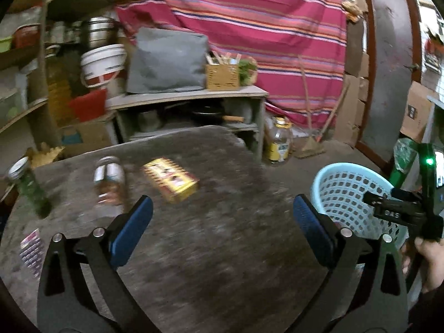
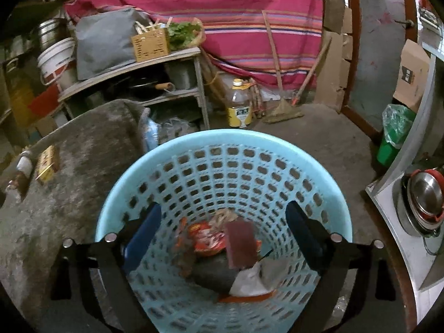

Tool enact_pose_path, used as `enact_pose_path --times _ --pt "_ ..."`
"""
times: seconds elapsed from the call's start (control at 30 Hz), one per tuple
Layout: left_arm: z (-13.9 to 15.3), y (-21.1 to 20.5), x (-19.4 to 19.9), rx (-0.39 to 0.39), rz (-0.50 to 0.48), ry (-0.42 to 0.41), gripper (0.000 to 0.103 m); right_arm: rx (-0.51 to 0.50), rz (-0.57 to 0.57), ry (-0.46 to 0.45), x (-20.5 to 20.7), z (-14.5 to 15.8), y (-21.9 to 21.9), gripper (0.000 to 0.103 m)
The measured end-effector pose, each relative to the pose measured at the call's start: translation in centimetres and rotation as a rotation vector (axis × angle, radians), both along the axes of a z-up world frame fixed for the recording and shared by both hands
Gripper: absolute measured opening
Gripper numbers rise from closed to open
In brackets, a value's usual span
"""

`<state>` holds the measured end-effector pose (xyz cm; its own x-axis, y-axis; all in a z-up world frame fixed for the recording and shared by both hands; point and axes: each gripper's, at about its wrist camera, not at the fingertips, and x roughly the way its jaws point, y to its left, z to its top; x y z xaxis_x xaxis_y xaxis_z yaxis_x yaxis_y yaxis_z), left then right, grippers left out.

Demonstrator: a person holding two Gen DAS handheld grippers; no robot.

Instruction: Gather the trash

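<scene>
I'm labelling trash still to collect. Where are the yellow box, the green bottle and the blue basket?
yellow box (image 1: 171, 179), left wrist view, top face.
green bottle (image 1: 31, 189), left wrist view, glass body.
blue basket (image 2: 222, 138), right wrist view, far rim.

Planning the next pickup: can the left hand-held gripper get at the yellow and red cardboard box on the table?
Probably yes. The left hand-held gripper is open and empty, and the yellow and red cardboard box lies flat just ahead on bare grey table, nothing between them.

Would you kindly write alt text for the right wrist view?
The open right gripper hangs over a light blue perforated basket holding wrappers and a blurred maroon packet. A grey table with a yellow box lies left.
</scene>
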<state>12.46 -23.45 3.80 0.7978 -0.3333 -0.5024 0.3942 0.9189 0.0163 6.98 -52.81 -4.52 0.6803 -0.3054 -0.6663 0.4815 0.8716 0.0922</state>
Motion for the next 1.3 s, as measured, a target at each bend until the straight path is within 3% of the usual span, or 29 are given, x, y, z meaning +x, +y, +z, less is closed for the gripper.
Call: enact_pose_path --times 0.17,0.3,0.47,0.63,0.93,1.17,1.3 --pt "0.8 5.5 -2.6 -0.042 0.065 -0.031 0.098 -0.057 0.045 -0.117 -2.8 3.1 5.0 0.099" --pt "0.9 9.1 -5.1 -0.026 0.106 -0.074 0.098 -0.097 0.134 -0.19 -5.4 4.6 11.4 0.099" --pt "0.4 13.3 -7.9 0.004 0.17 -0.117 0.098 -0.094 0.233 -0.199 -7.1 4.3 17.3 0.099" --pt "-0.7 17.2 -9.0 -0.013 0.23 -0.094 0.098 -0.123 0.263 -0.202 -8.1 4.1 21.4 0.099" --pt "-2.0 19.8 -10.0 -0.028 0.251 -0.065 0.098 -0.14 0.261 -0.222 -9.7 3.7 24.9 0.099" --pt "-2.2 19.8 -10.4 -0.029 0.255 -0.098 0.098 -0.185 0.259 -0.251 -10.4 4.1 25.7 0.099" --pt "-2.2 19.1 -10.7 -0.029 0.229 -0.118 0.098 -0.162 0.255 -0.277 -10.8 4.2 25.8 0.099"
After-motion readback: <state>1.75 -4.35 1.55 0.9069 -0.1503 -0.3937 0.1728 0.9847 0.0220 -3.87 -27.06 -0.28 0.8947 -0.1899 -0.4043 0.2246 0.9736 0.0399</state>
